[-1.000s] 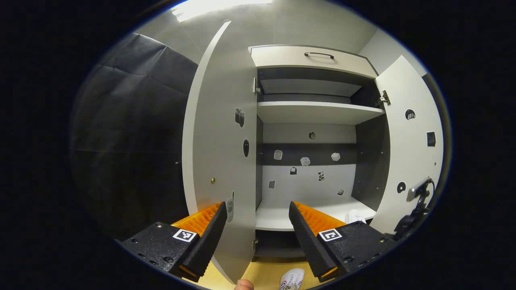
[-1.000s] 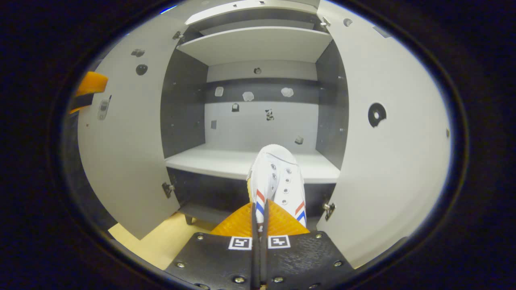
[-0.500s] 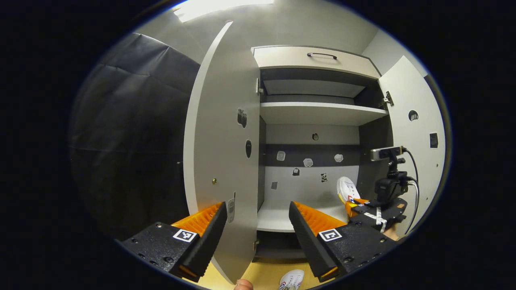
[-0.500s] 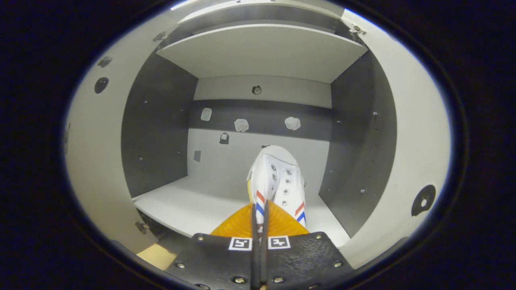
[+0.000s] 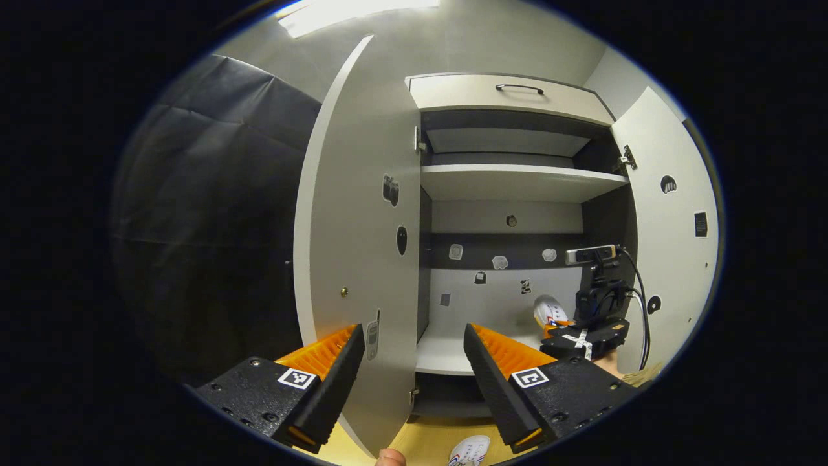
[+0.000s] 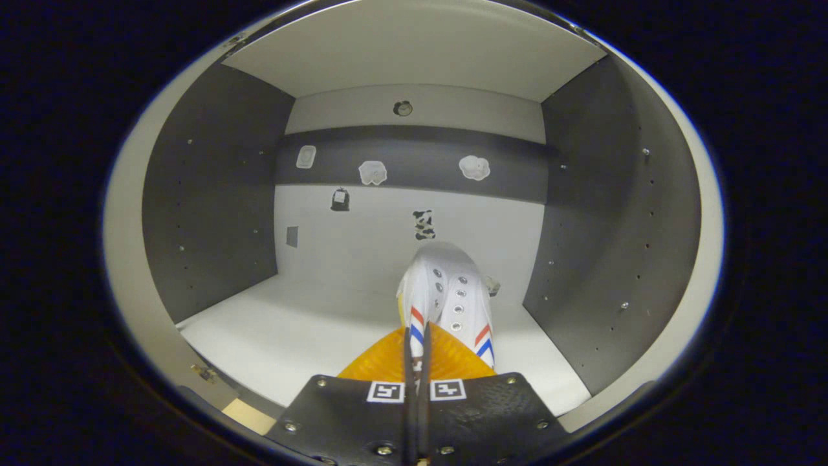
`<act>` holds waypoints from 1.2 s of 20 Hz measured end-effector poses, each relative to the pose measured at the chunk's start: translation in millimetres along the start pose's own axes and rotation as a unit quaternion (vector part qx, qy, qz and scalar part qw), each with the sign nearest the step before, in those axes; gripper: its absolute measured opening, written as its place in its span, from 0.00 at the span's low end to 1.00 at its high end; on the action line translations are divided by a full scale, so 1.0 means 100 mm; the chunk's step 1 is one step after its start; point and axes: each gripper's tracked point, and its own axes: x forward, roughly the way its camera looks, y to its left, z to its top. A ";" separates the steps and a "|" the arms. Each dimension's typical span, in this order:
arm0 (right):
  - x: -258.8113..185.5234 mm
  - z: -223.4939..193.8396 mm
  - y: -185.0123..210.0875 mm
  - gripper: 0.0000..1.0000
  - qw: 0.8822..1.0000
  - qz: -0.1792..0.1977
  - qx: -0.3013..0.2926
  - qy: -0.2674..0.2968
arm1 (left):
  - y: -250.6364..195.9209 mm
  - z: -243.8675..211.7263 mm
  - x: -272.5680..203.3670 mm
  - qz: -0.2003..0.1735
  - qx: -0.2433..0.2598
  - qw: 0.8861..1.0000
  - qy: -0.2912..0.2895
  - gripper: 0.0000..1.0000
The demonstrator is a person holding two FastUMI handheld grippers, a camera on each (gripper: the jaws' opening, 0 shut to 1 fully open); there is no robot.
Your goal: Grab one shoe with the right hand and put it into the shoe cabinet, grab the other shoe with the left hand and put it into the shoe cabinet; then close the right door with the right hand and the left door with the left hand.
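**A:** Since a second ago the right gripper has carried its white sneaker from in front of the shoe cabinet right into the lower compartment; the doors have slid out of the right gripper view and the grey side walls now close in on both sides.

**B:** Is the sneaker down yet?

**A:** I can't tell whether the sole touches the white lower shelf. It sits toe-forward over the shelf's right half, near the right wall, and the orange fingers are pressed together on its heel end. I judge the first placement is nearly done, with only the release left.

**B:** And the other hand?

**A:** The left gripper has stayed where it was, outside, jaws wide apart and holding nothing, straddling the edge of the open left door. The second sneaker lies on the wooden floor below it, just in front of the cabinet.

**B:** Anything in the way?

**A:** That left door stands just beside the left gripper's path down. The right door is swung wide open. Stickers dot the back panel, harmless.
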 end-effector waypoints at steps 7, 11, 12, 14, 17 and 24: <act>0.06 -0.13 -0.02 0.01 0.999 -0.018 0.018 0.032 | -0.01 0.00 0.02 -0.001 0.004 1.000 0.001 0.94; 0.07 -0.14 -0.05 0.06 0.998 -0.029 0.033 0.042 | -0.01 0.00 0.02 -0.002 0.000 1.000 -0.001 0.93; 0.09 -0.13 -0.09 0.07 0.998 -0.033 0.032 0.037 | -0.01 0.01 0.02 -0.003 -0.001 1.000 -0.001 0.94; 0.10 -0.13 -0.11 0.12 0.998 -0.031 0.037 0.043 | -0.01 0.00 0.02 -0.002 -0.003 1.000 -0.001 0.94; 0.12 -0.05 -0.10 0.19 0.998 -0.012 0.052 0.034 | -0.01 -0.01 0.02 -0.002 -0.006 1.000 0.000 0.94; -0.26 0.19 -0.10 0.20 1.000 -0.009 0.003 -0.009 | -0.05 -0.16 0.03 -0.009 -0.006 1.000 0.015 0.94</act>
